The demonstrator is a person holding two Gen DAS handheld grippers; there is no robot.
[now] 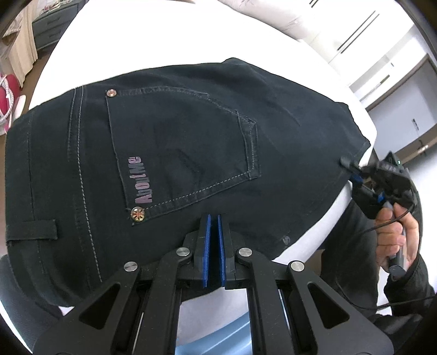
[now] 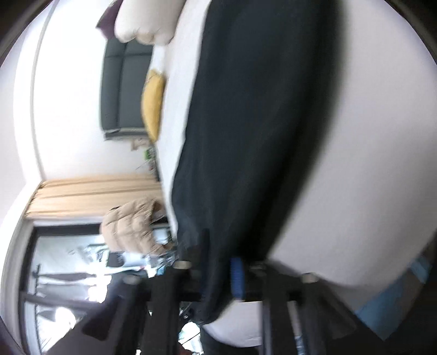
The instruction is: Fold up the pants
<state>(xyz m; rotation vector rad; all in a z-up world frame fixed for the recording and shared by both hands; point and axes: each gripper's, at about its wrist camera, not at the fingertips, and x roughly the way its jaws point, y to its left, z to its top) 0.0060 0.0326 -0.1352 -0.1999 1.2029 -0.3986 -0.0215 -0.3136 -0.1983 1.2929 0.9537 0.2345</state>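
Note:
Dark navy pants (image 1: 191, 153) lie on a white bed (image 1: 169, 49), back pocket with "AboutMe" print facing up. My left gripper (image 1: 213, 218) is shut, its blue pads nearly touching, at the pants' near edge; whether cloth is between them is unclear. My right gripper (image 1: 347, 163) is at the pants' hem on the right, held by a hand. In the blurred right wrist view the pants (image 2: 259, 123) run away along the bed, and cloth passes between the fingers of my right gripper (image 2: 221, 262), which is shut on it.
A white pillow (image 1: 273, 13) lies at the bed's far end. A yellow cushion (image 2: 153, 106) and a dark sofa (image 2: 123, 87) stand beyond the bed. A beige puffy jacket (image 2: 131, 226) is near a window. Drawers (image 1: 46, 27) stand at far left.

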